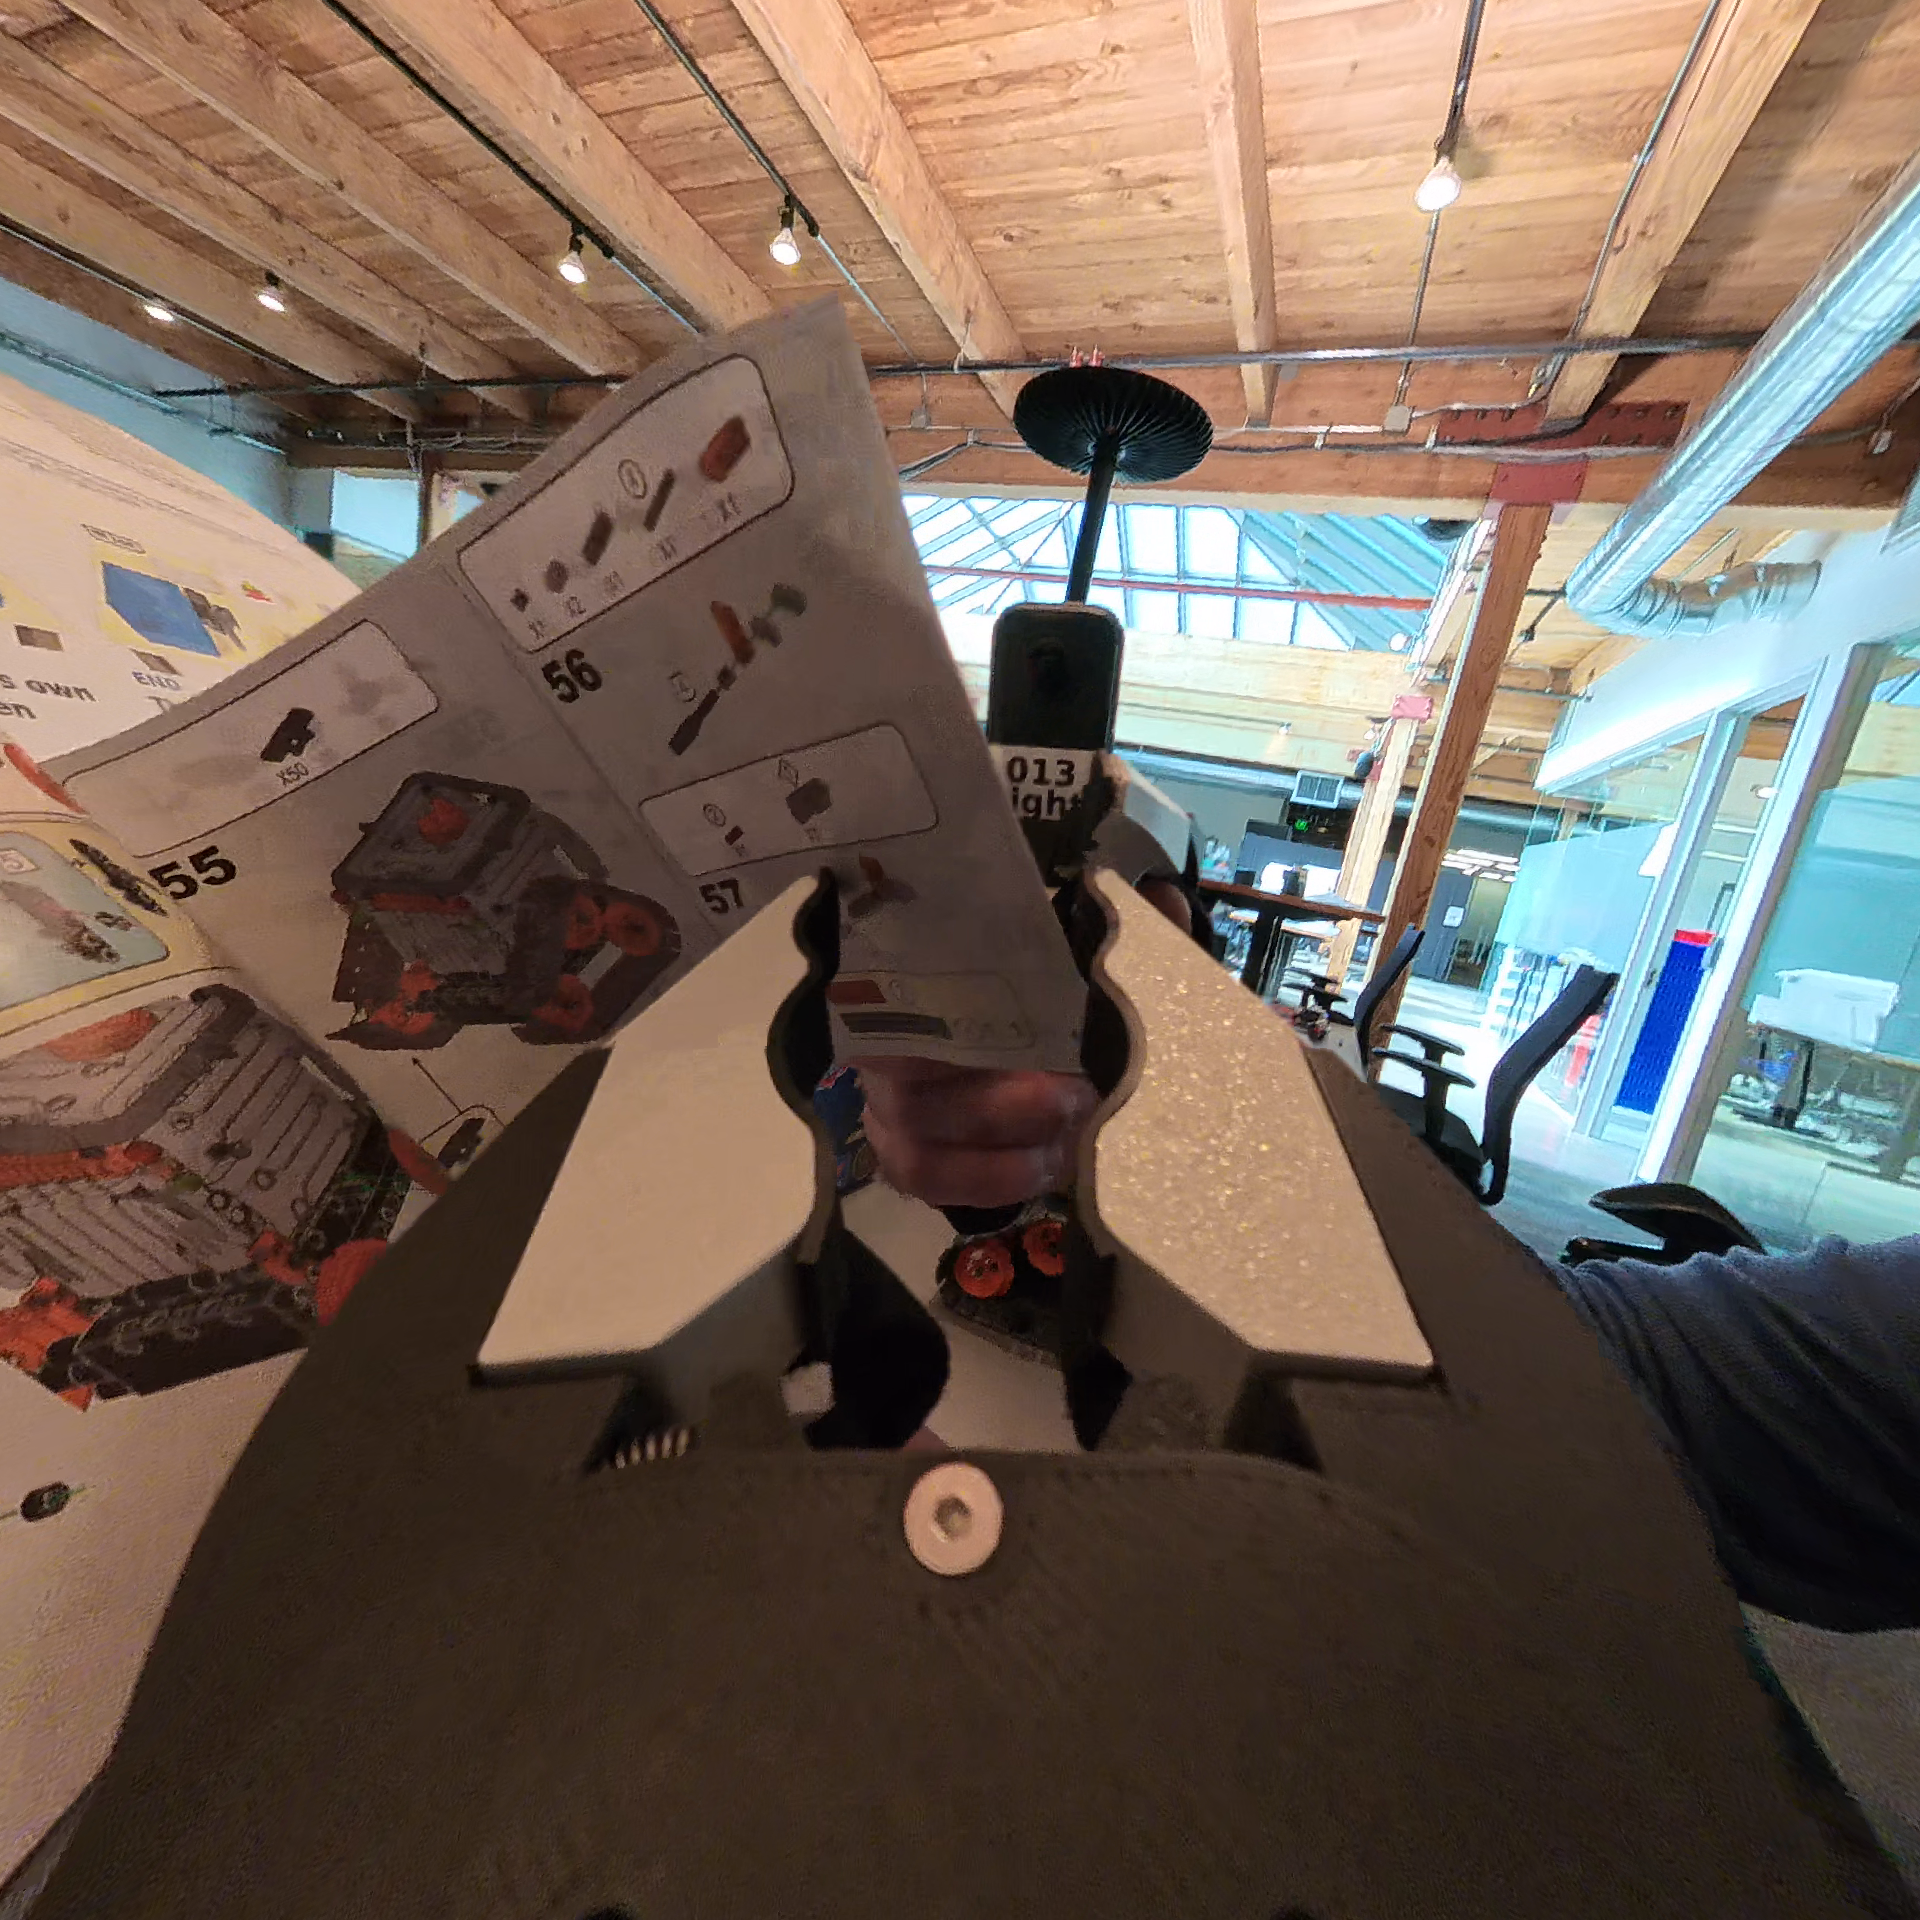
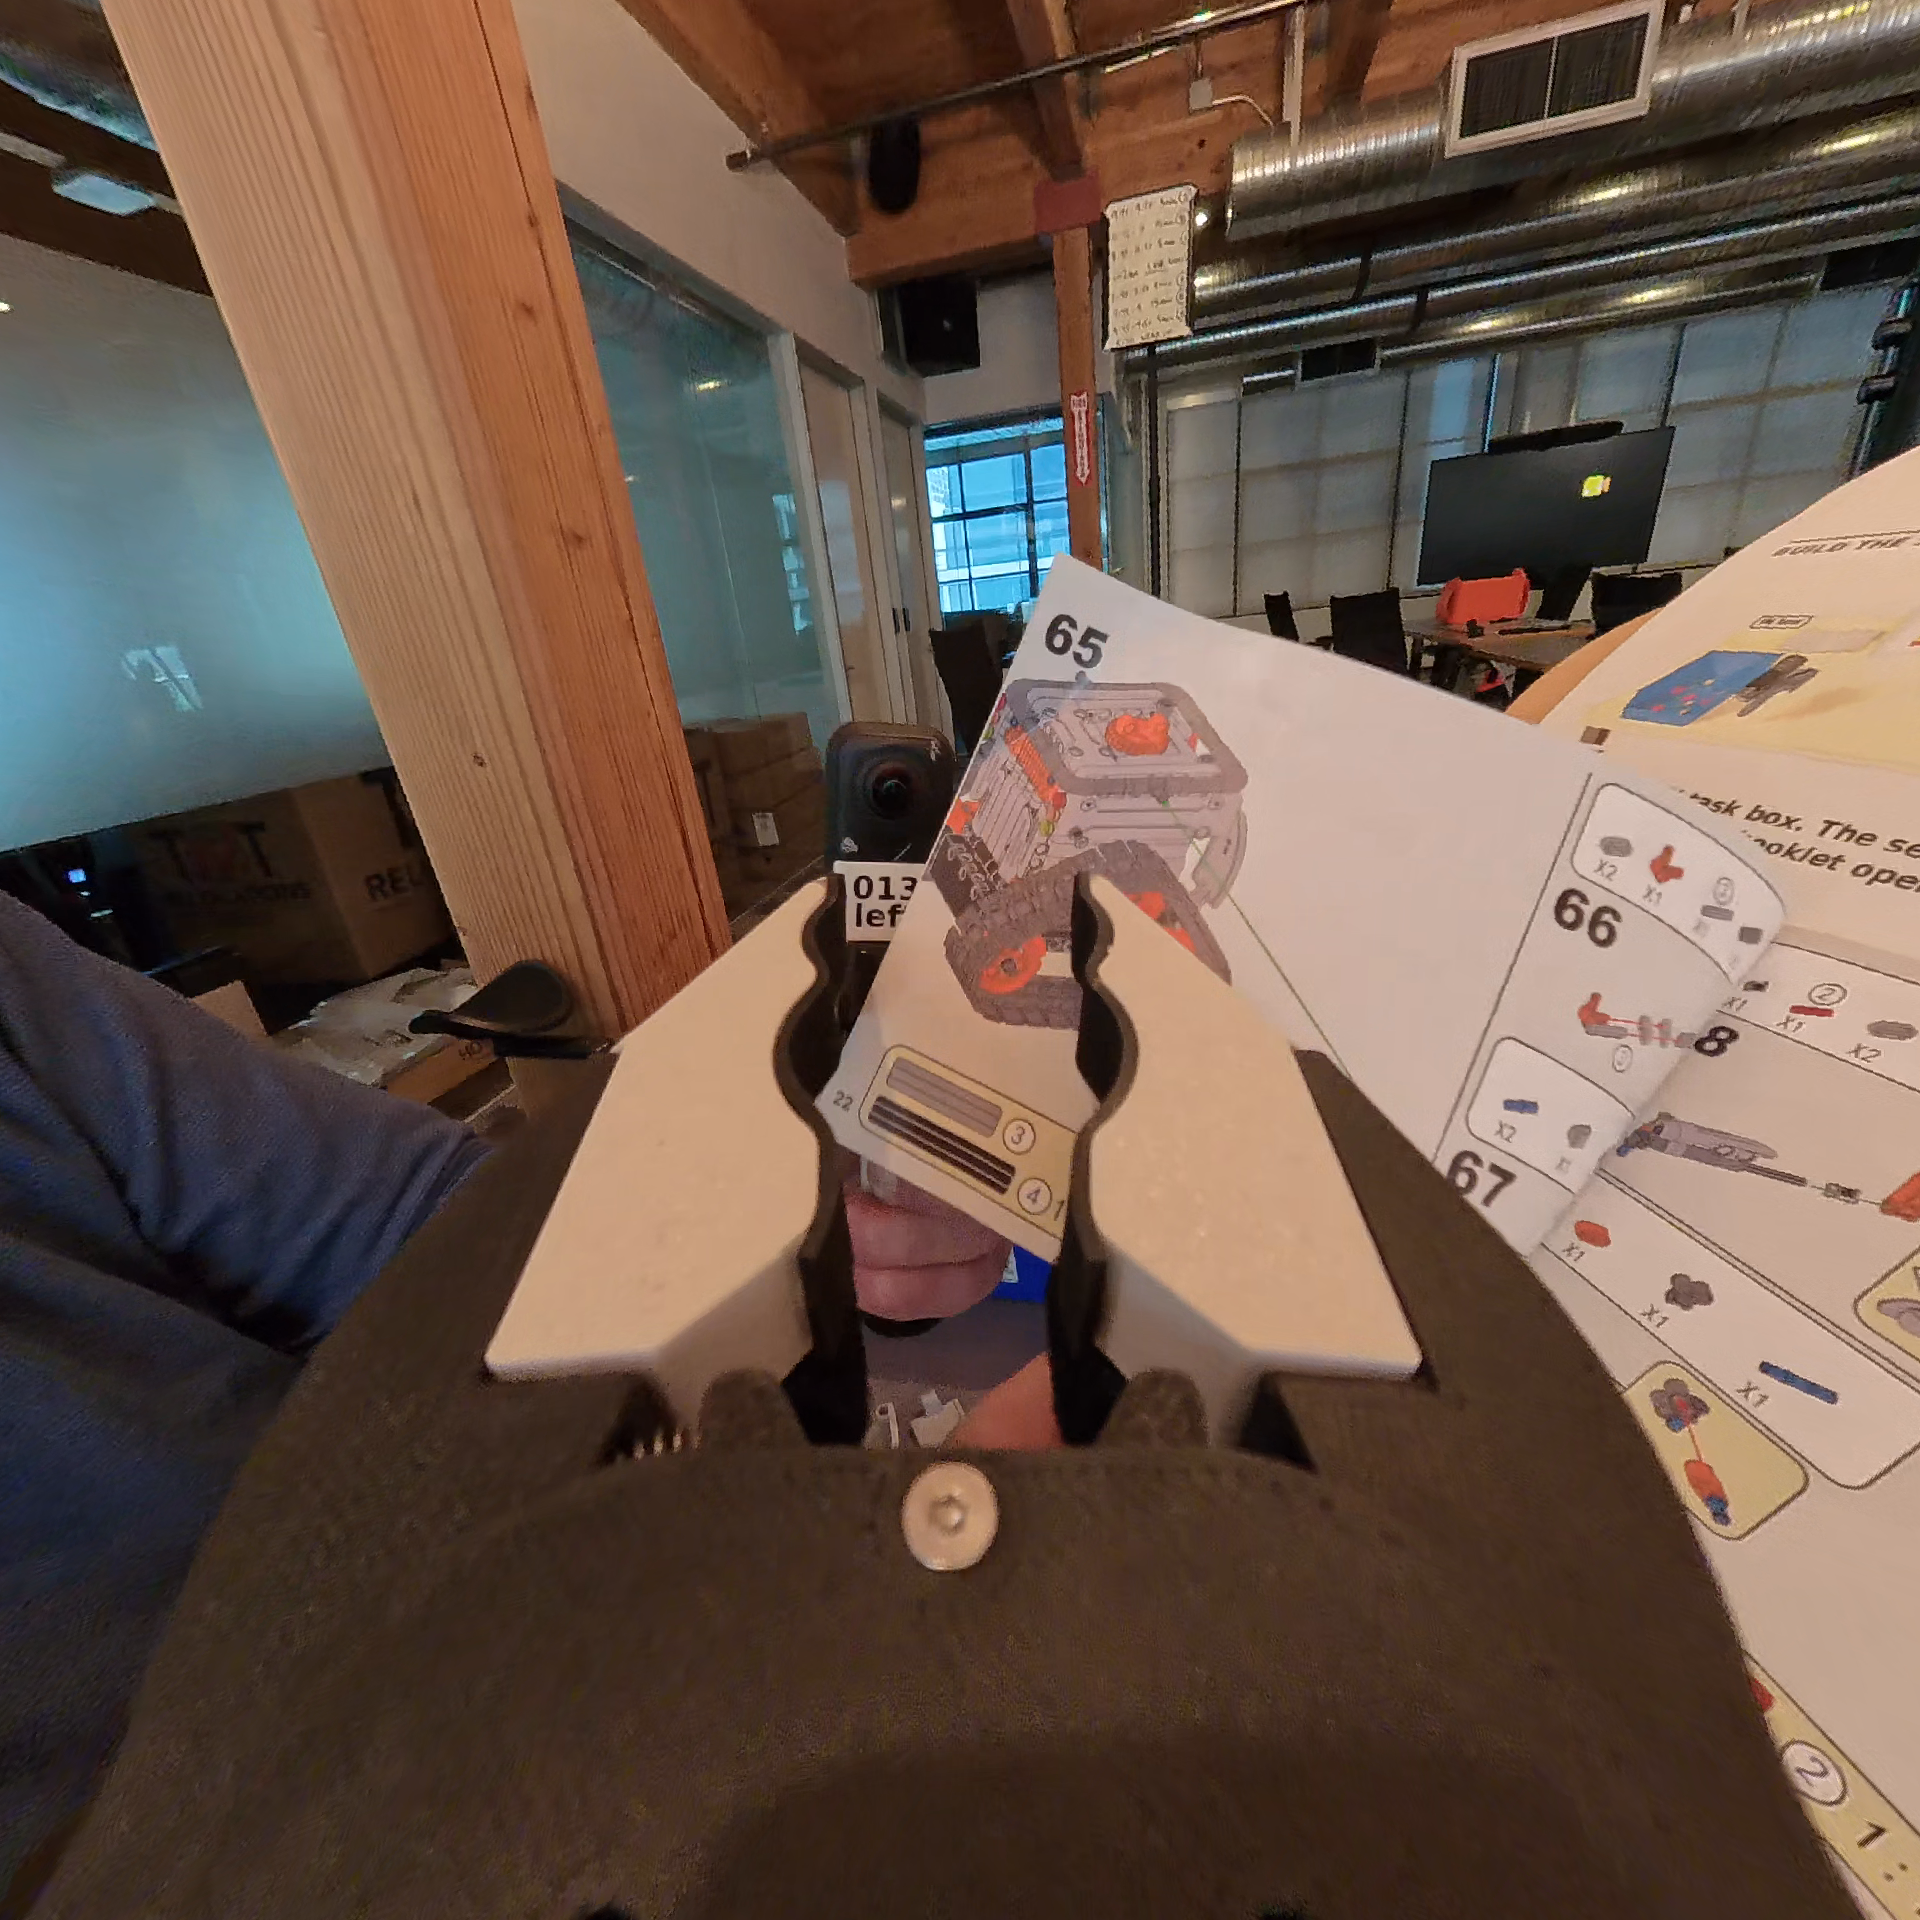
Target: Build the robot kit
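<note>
A building-instruction booklet (image 1: 156,1143) lies open at the left, and one grey page (image 1: 582,665) of it stands raised. The page's lower corner crosses the gap of my left gripper (image 1: 956,894), whose jaws stand apart and do not pinch it. Behind the page are the other gripper's camera (image 1: 1055,686), a hand (image 1: 966,1122) and a small model with orange wheels (image 1: 1003,1262). In the right wrist view the same page (image 2: 1403,862) faces my right gripper (image 2: 945,894), which is open, with the corner in its gap. The left gripper's camera (image 2: 888,790) shows beyond it, and the booklet (image 2: 1766,1299) lies at the right.
A cream printed sheet (image 2: 1766,644) stands behind the booklet. A blue sleeve (image 2: 156,1143) is at the left. A wooden post (image 2: 436,520) and cardboard boxes (image 2: 312,873) are beyond it. Office chairs (image 1: 1486,1070) stand at the right. My two grippers' fingertips are within a few centimetres of each other.
</note>
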